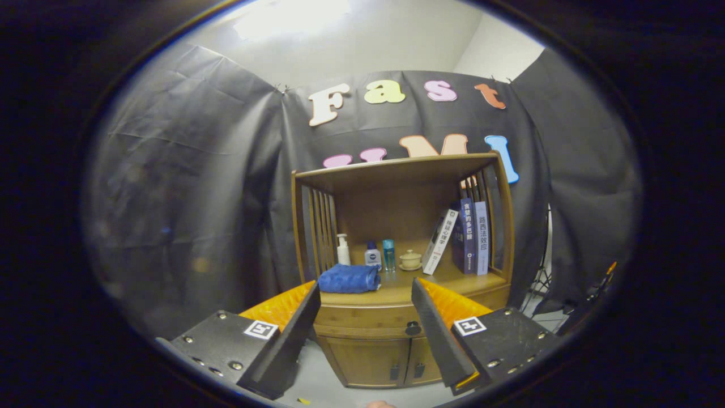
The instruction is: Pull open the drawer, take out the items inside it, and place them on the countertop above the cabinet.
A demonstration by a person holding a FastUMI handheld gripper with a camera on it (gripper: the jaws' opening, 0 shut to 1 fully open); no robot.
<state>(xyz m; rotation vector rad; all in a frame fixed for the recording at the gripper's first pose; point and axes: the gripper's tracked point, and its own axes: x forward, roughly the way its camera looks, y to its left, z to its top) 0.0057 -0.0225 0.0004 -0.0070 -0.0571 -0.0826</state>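
The gripper (365,294) hangs in open air in front of the wooden cabinet (396,334), its two fingers spread wide apart with nothing between them but the cabinet's front. Neither finger touches the wood.

The drawer (368,326) is the band just under the cabinet's countertop (447,277), and it sits closed, flush with the front. Its dark round knob (413,328) shows just beside the inner edge of the right finger. What lies inside the drawer cannot be seen. Below the drawer are two closed doors (385,360) with small dark pulls near their meeting edge.

On the countertop, a folded blue towel (349,279) lies at the front left edge, above the drawer's left half. Behind it stand a white pump bottle (342,250), a small white bottle with a blue cap (372,255) and a slim clear blue bottle (388,254), close together in a row. A pale lidded cup (410,260) sits to their right, near the cabinet's back. Several books (467,235) stand against the right slatted side, one white book (440,241) leaning onto the others.

The front middle and front right of the countertop are bare wood. An upper shelf board (396,169) roofs the countertop, with slatted sides closing left and right, so the way in is from the front. A pale floor (320,379) spreads before the cabinet's base.
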